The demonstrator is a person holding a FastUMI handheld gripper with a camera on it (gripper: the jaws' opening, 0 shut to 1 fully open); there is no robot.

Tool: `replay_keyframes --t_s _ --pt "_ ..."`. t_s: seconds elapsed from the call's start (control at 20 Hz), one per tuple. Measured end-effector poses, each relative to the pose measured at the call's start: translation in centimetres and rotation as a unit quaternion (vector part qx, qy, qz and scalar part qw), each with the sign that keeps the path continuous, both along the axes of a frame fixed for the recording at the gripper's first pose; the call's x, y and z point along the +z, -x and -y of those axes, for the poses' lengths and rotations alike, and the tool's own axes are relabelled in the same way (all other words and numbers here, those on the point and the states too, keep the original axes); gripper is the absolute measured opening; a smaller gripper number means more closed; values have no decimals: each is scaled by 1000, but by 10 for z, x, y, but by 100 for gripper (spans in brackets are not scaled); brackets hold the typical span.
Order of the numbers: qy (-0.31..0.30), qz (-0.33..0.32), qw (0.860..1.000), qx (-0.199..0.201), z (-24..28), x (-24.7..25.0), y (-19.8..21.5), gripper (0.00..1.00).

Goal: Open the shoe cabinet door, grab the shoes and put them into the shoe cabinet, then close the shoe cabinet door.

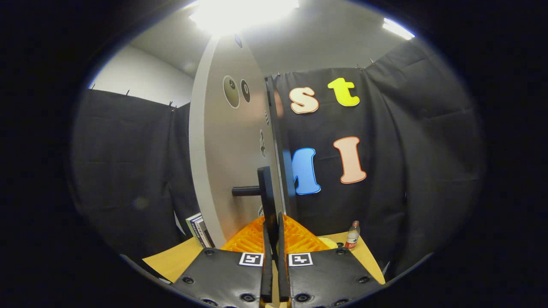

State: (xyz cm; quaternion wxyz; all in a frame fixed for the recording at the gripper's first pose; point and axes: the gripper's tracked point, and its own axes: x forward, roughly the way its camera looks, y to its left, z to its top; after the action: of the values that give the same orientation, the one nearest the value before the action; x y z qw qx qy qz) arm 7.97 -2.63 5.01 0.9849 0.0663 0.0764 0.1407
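Standing upright at the frame's centre, the cabinet door [231, 149] shows its edge; its dark vertical handle [266, 192] rises just ahead of the gripper [272, 239], jaws narrow, apparently pinching its lower end.

Black cloth [411, 141] is hung as the booth's wall on the left, far and right sides, clipped along its top edge. Above it, a pale wall [141, 79] and grey ceiling [325, 40] are lit by bright ceiling lights [239, 13]. A yellow tabletop [175, 259] is seen near.
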Motion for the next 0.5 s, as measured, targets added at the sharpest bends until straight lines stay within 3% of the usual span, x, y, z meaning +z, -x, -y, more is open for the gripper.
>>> replay_keyframes --t_s 0.25,0.35,0.5 --pt "5 -4 1000 -30 7 -1 8 8" --pt "16 6 998 -58 19 3 14 20" --pt "23 25 996 -80 25 16 31 53"
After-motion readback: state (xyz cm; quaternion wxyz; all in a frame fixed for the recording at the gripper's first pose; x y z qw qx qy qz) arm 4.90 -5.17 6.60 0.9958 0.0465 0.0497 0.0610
